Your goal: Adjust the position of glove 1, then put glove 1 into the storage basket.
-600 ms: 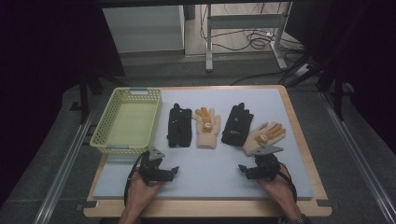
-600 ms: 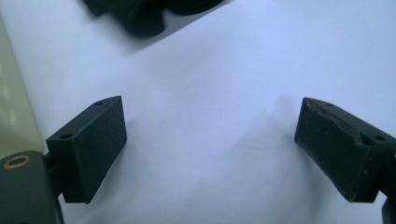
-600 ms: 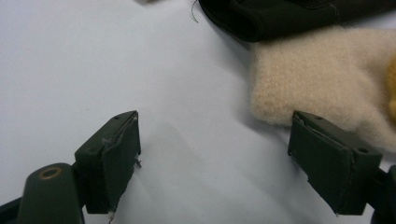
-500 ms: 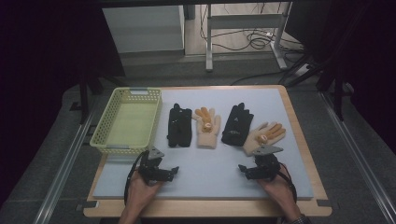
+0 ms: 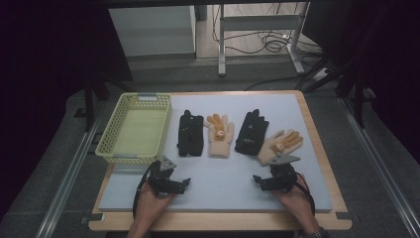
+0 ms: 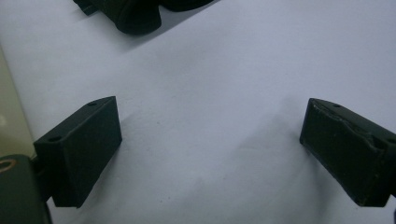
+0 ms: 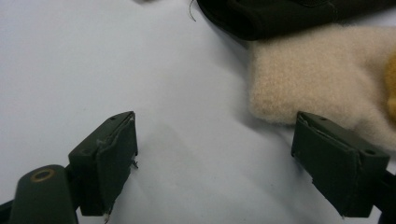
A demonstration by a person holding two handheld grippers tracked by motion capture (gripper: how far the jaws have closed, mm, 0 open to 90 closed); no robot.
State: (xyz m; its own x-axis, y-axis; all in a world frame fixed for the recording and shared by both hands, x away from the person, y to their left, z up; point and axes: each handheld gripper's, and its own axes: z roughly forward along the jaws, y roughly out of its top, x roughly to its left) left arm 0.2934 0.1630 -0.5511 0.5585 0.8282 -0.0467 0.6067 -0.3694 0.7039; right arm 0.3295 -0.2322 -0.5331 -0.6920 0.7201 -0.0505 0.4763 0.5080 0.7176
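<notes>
Four gloves lie in a row across the pale mat: a black glove (image 5: 190,134), a beige glove (image 5: 220,135) with orange fingertips, a second black glove (image 5: 251,131) and a second beige glove (image 5: 278,147). My left gripper (image 5: 184,184) rests near the mat's front left, open, with bare mat between its jaws (image 6: 210,154); a black glove's cuff (image 6: 140,16) lies ahead of it. Near the front right sits my right gripper (image 5: 257,180), also open and empty (image 7: 215,154). The beige glove's cuff (image 7: 322,79) lies just beyond its right jaw, apart from it.
A yellow-green mesh basket (image 5: 108,145) stands empty at the mat's left side. The mat lies on a wooden table (image 5: 218,220) with its front edge close to the person's hands. Metal rails run along both sides of the table.
</notes>
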